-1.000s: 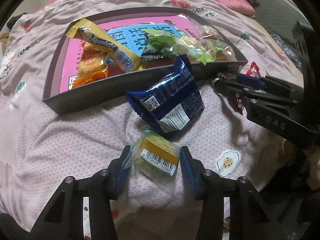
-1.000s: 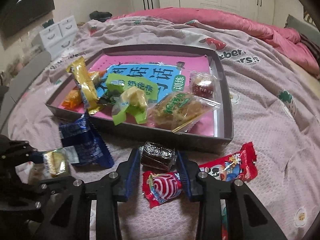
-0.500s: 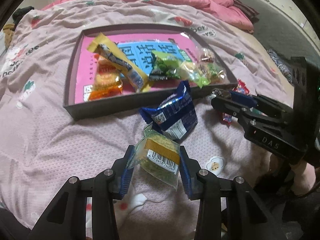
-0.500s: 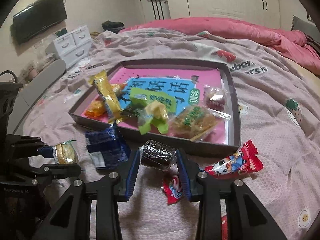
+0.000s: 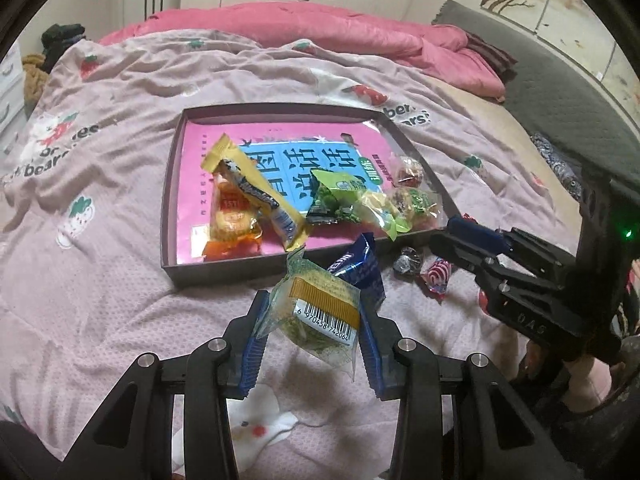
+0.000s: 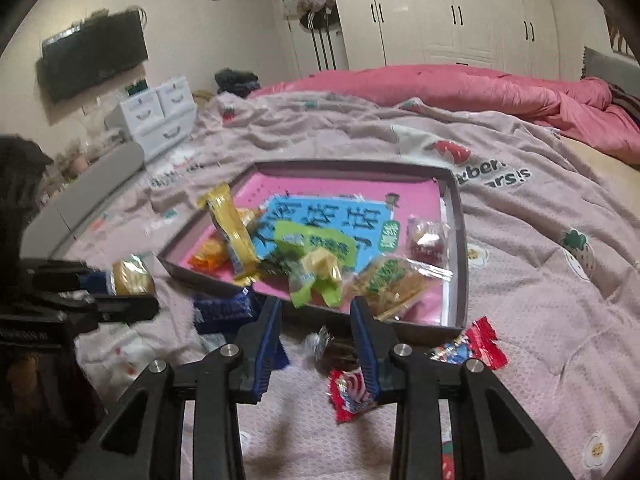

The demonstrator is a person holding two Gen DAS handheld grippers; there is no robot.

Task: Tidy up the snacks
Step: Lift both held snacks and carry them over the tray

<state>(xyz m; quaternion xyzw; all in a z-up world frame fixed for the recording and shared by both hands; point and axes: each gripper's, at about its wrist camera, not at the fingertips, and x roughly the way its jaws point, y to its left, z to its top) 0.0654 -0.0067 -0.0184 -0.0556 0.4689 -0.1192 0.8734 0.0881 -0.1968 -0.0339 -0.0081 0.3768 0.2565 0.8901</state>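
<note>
Clear-wrapped barcode snack [image 5: 324, 312]: pinched at both sides by the left gripper [image 5: 313, 320], tilted, loose wrapper tail hanging below. It is held above the bed [image 5: 100, 300], just short of the tray's [image 5: 224, 270] near wall, with the blue packet [image 5: 362, 266] behind it.

Step judged: carry the snack into the tray. Lift the tail clear of the near wall, then set it down on the bare pink floor by the tray's left wall. The film looks slippery, so hold the grip firm and let go low.

Right gripper [image 6: 316, 320]: jaws part-spread and apparently holding nothing. The dark candy [image 5: 408, 261] lies on the bed near the tray's right near corner.
</note>
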